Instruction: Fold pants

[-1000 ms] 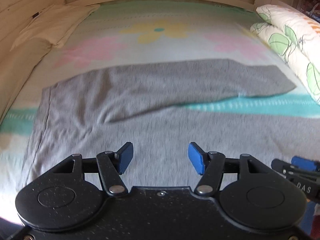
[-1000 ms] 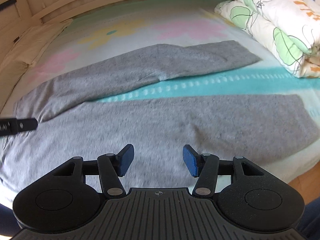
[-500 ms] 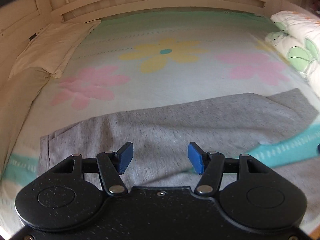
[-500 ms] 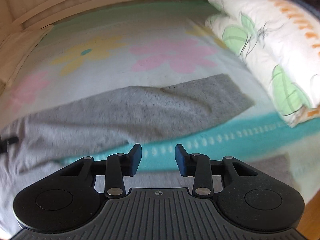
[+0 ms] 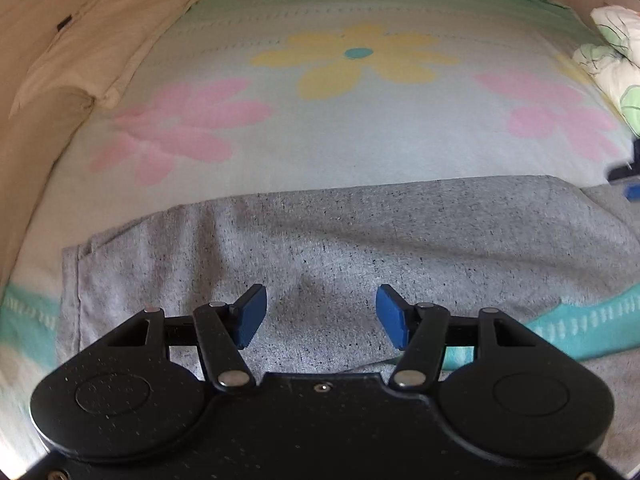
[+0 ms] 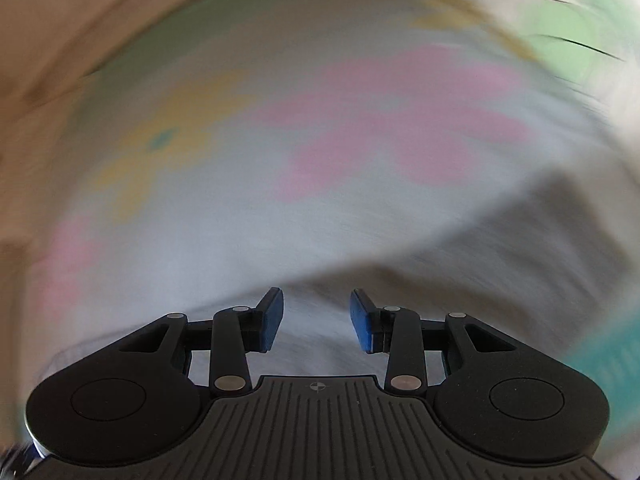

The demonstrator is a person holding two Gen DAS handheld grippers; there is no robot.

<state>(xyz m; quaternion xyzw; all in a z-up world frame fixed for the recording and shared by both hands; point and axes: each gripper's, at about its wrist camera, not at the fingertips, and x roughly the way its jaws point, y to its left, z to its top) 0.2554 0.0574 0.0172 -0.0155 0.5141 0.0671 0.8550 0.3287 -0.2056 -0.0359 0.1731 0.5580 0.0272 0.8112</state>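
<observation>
Left tool [image 5: 318, 316] hangs over the grey pants [image 5: 360, 248], blue pads [image 5: 250, 316] spread wide with nothing between them, just fabric below. The pants lie flat across the bed sheet [image 5: 320, 140], filling the lower half of the left wrist view, with the hem edge and seam running down the left side of the frame. A teal stripe [image 5: 580, 324] of the sheet shows at lower right, between two grey layers. A yellow flower [image 5: 356, 60] sits at upper centre, pink flowers either side, a cream pillow [image 5: 108, 44] at upper left, and a leaf-print quilt [image 5: 616, 60] at the right edge.

Over to the right wrist view, and it is heavily smeared. Right tool [image 6: 317, 320] has its jaws apart, narrower than the left tool's; they have just been closing, and nothing sits between the pads. Grey pants fabric lies beneath it, stretching from bottom centre up toward the right of the frame, its edge crossing just beyond the fingertips [image 6: 272, 318]. Whether the pads touch the cloth, I cannot tell.
</observation>
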